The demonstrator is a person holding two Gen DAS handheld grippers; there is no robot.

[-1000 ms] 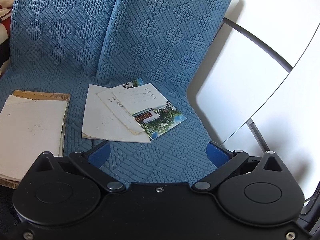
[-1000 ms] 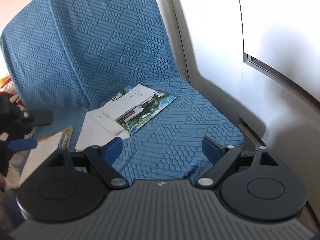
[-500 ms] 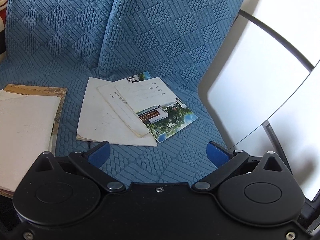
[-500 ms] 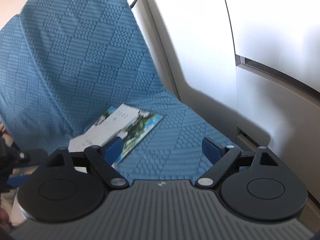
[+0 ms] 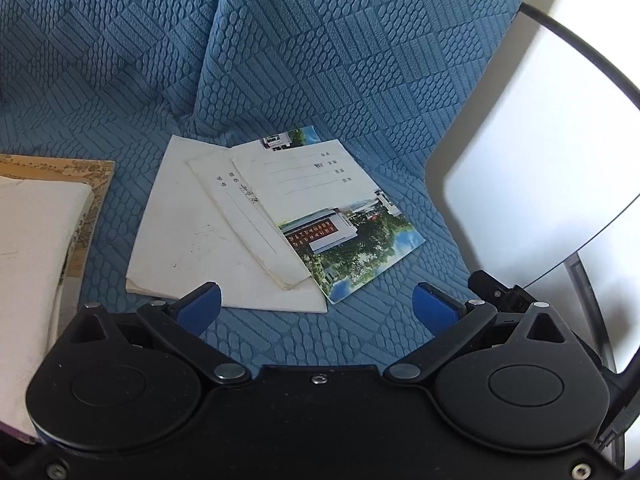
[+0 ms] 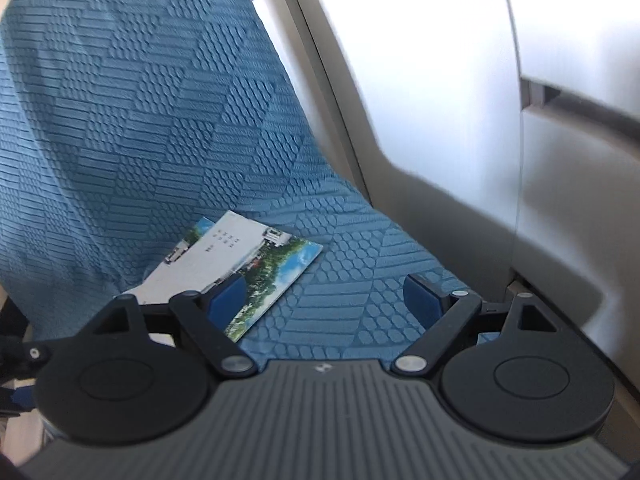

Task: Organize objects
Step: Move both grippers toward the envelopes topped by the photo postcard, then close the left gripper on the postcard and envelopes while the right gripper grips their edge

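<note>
Three thin booklets lie fanned on a blue quilted seat cover (image 5: 360,60). On top is a booklet with a photo cover (image 5: 332,216), also in the right wrist view (image 6: 244,268). Under it lies a cream booklet (image 5: 240,216), and below that a plain white one (image 5: 188,240). My left gripper (image 5: 316,308) hovers open just in front of the pile, nothing between its blue fingers (image 5: 200,312). My right gripper (image 6: 326,300) is open too, its left finger (image 6: 226,300) over the photo booklet's near edge; whether it touches is unclear.
At the left edge lies a bigger stack: a white book (image 5: 32,264) on a yellow-patterned one (image 5: 56,168). White panels (image 5: 540,168) with a dark rail bound the seat on the right (image 6: 440,100). The left gripper's tip shows at the right wrist view's left edge (image 6: 24,356).
Both grippers have come closer to the booklets and lower; the pile looks larger in both views. The right wrist view has swung right, losing the white booklets. Jaws stay wide.
</note>
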